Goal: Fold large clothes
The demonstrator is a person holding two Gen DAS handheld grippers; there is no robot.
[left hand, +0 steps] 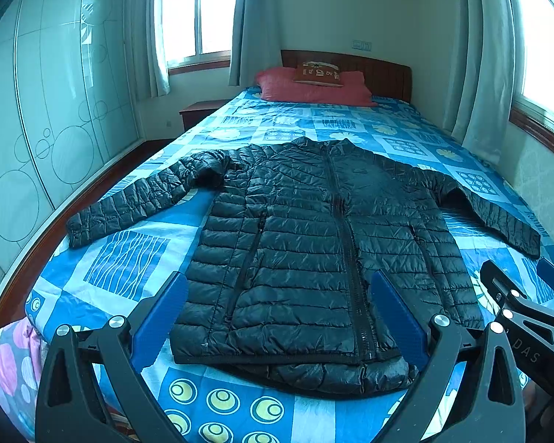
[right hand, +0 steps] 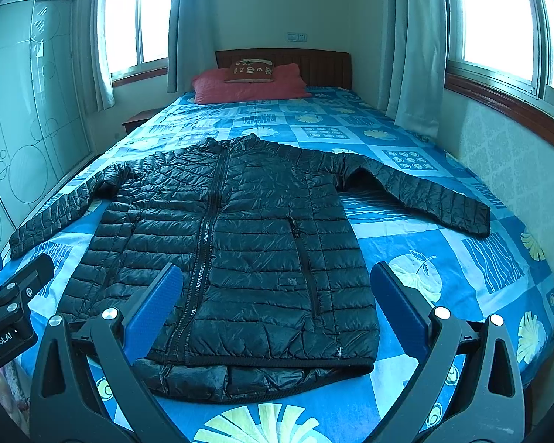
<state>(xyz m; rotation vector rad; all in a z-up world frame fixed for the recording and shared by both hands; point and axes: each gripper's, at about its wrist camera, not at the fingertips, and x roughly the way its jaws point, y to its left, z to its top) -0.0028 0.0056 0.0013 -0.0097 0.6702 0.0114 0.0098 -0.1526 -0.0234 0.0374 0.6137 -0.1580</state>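
In the left wrist view the right gripper [left hand: 528, 288] is cut off by the picture's edge, only one black arm and a blue pad tip showing beside the jacket [left hand: 314, 243]. The jacket's back layer is hidden under its front except a strip at the hem. The writing on the cushion [right hand: 250, 70] beyond the jacket is too small to read.

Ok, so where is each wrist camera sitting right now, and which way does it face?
Left wrist: at the foot of the bed, left of centre, facing the headboard; its own open left gripper frames the hem of the black quilted puffer jacket, and the right gripper shows at the right edge.
Right wrist: same end, further right, facing the same way; its open right gripper frames the jacket hem, and the left gripper shows at the left edge.
Shared: the jacket, the blue patterned bedspread, the red pillow.
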